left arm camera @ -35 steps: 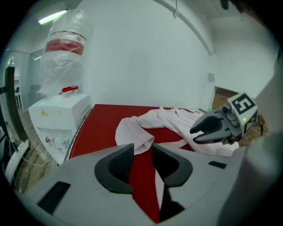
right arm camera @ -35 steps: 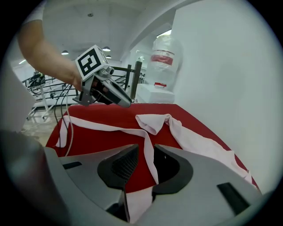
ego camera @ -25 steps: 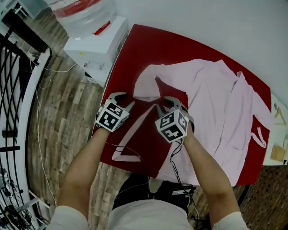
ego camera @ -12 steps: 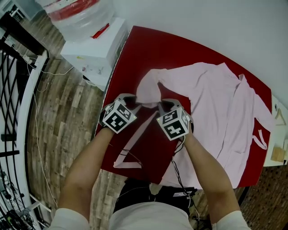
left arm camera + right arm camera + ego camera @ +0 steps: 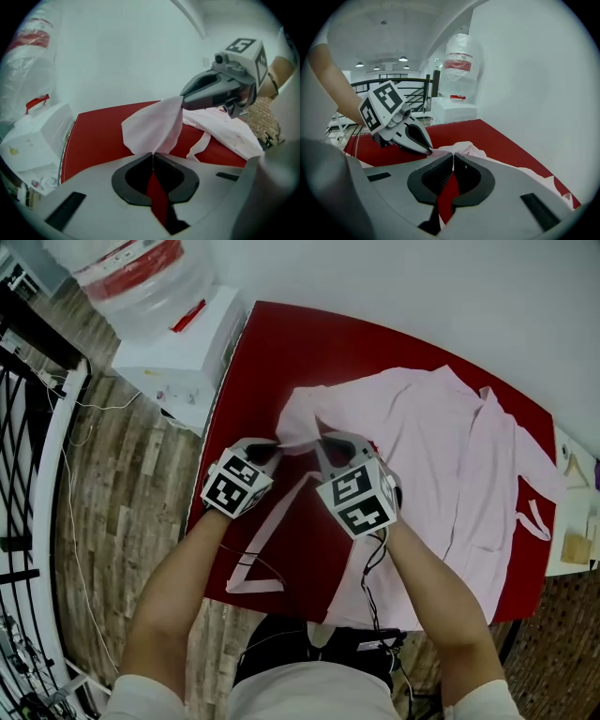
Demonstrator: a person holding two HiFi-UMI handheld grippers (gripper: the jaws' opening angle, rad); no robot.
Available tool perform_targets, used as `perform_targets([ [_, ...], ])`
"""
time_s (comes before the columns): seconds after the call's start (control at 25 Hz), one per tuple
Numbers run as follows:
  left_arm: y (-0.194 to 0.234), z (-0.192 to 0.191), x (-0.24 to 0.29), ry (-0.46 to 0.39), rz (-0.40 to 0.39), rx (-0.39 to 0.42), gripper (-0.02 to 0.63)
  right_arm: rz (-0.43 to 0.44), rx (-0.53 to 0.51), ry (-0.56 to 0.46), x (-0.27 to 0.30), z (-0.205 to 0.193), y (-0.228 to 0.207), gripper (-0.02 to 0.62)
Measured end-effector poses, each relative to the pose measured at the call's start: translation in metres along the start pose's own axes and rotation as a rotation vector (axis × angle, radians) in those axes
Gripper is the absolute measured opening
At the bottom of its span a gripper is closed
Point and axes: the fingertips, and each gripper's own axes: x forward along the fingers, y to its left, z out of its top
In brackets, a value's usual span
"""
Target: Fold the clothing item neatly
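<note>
We hold the sleeve end (image 5: 298,423) of the pink robe (image 5: 450,456) with both grippers. The left gripper (image 5: 270,446) and the right gripper (image 5: 323,442) have each just closed, and each pinches a thin edge of cloth, close together at the near left of the red table (image 5: 281,343). We judge that this two-point grip keeps the cuff flat, so the sleeve can be carried right over the body, which lies spread across the table. At the far left a wrapped bottle (image 5: 131,277) stands on a white box (image 5: 178,352). We cannot tell what either holds.

White wall (image 5: 422,287), wood-plank floor (image 5: 141,456), red table (image 5: 309,343), black railing (image 5: 408,81), white water dispenser (image 5: 178,352)
</note>
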Motion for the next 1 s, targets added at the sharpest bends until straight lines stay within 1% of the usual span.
perform_targets([
  [0.12,-0.008,0.012,-0.014,-0.045,-0.027,-0.037,0.014,-0.020,-0.002,0.001,-0.010,-0.003,-0.011,0.023],
  [0.28,-0.028,0.043,-0.038,-0.127,-0.073,-0.054,0.012,-0.049,-0.022,-0.013,-0.029,0.000,-0.029,0.023],
  [0.44,-0.060,0.086,-0.053,-0.212,-0.129,-0.043,0.012,-0.099,-0.036,-0.039,-0.058,0.002,-0.056,0.021],
  [0.64,-0.097,0.142,-0.057,-0.307,-0.127,-0.009,0.014,-0.168,-0.043,-0.060,-0.100,-0.003,-0.094,0.021],
  [0.76,-0.123,0.168,-0.048,-0.334,-0.135,0.014,0.014,-0.202,-0.038,-0.059,-0.128,-0.017,-0.118,0.021],
  [1.0,-0.189,0.206,-0.021,-0.347,-0.177,0.047,0.014,-0.266,0.013,-0.040,-0.182,-0.064,-0.166,0.021],
])
